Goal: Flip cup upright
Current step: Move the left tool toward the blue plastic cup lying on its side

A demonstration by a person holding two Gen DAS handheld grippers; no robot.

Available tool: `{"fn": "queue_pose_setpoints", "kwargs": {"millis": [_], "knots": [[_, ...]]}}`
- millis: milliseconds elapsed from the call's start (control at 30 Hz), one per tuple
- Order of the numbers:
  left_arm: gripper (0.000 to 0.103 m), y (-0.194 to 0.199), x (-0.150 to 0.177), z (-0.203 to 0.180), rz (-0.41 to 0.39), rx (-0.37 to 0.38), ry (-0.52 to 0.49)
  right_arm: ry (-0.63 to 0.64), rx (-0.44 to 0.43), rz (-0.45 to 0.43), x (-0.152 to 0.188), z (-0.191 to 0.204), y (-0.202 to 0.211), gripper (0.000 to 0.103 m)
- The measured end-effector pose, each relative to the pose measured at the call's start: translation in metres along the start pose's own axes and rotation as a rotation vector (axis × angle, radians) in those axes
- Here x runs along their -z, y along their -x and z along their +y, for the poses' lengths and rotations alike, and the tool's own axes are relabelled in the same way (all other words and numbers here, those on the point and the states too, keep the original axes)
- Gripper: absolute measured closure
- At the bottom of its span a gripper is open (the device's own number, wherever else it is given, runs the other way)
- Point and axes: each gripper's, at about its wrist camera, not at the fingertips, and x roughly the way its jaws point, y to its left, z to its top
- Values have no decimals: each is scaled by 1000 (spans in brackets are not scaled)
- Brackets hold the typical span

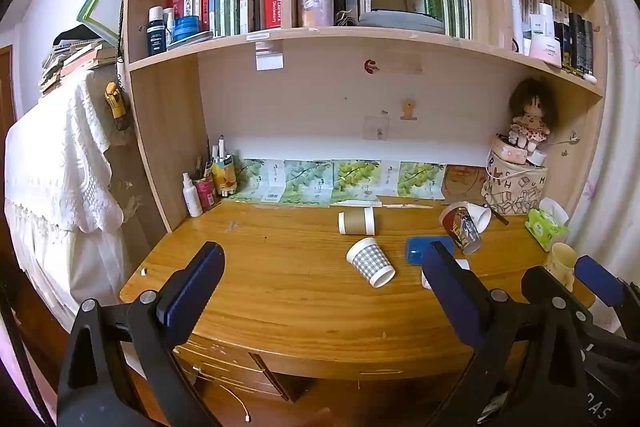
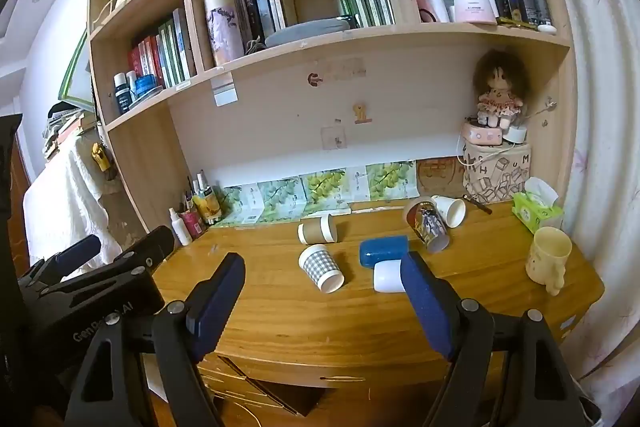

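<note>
The checked cup (image 1: 371, 262) is lying on its side near the middle of the bench (image 1: 280, 299), mouth pointing toward the front edge. Behind it a brown cup (image 1: 357, 221) is lying sideways; to its right a blue cup (image 2: 383, 249) and a white cup (image 2: 387, 276) are lying touching each other. Bare wood is stretching left of the checked cup and forward to the front edge. The left gripper (image 1: 320, 301) and right gripper (image 2: 324, 301) are both hovering wide apart over that edge, holding nothing.

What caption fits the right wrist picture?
Open right gripper hovers before a desk with cups tipped over, one yellow mug upright.
</note>
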Motion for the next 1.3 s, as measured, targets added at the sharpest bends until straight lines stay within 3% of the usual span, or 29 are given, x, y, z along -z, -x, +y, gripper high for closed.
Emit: {"fn": "queue_pose_setpoints", "kwargs": {"millis": [467, 1133, 1300], "knots": [[3, -1, 2, 2, 3, 14, 20, -24, 8, 37, 4, 5, -12, 22], [3, -26, -1, 49, 29, 78, 13, -90, 39, 77, 13, 40, -36, 22], [3, -35, 0, 58, 63, 117, 5, -115, 53, 121, 20, 50, -43, 22]]}}
